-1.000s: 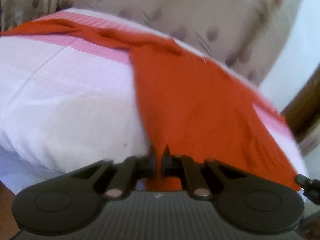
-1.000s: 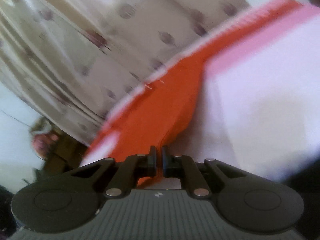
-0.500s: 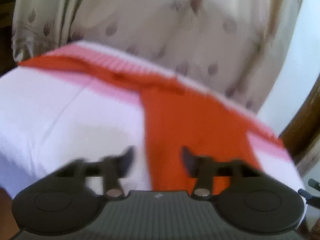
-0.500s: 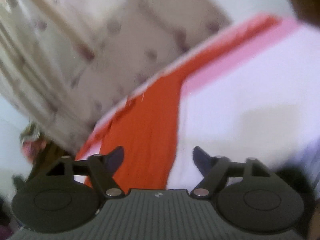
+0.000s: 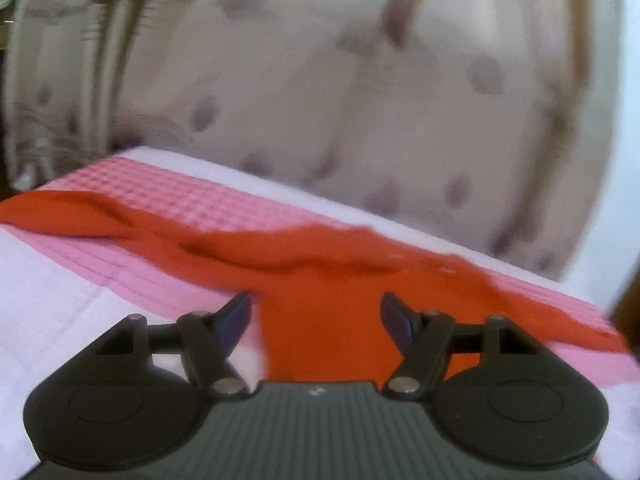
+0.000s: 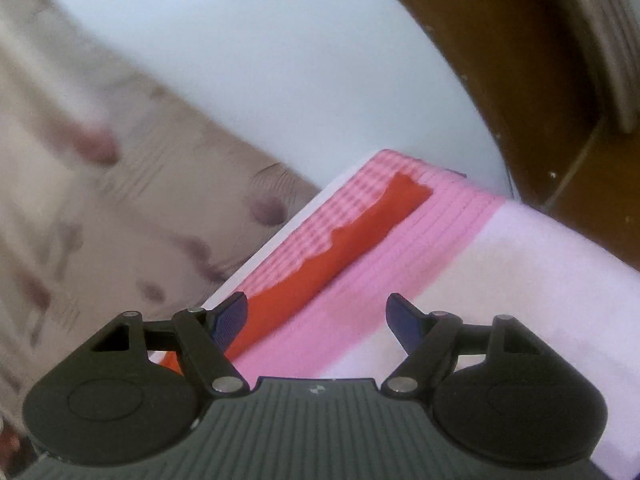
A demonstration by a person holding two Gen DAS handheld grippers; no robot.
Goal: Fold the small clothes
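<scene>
An orange-red garment (image 5: 328,280) lies spread on a bed with a pink and white cover (image 5: 60,300). In the left wrist view its body runs toward me and a sleeve stretches off to the left along the pink band. My left gripper (image 5: 316,316) hovers just above the body, open, with nothing between its fingers. In the right wrist view the other sleeve (image 6: 360,228) lies as a narrow strip along the bed's far edge. My right gripper (image 6: 316,316) is open above the pink band; its left finger (image 6: 230,318) overlaps the sleeve's near end.
A beige curtain with dark spots (image 5: 360,100) hangs right behind the bed's far edge. A pale wall (image 6: 280,60) and brown wooden furniture (image 6: 520,60) close off the bed's right end. White bedcover (image 6: 540,280) stretches to the right.
Both grippers, shut on the orange cloth a second ago, have opened and let it go. The left one drew back and lifted; the right one swung far right along the sleeve.
</scene>
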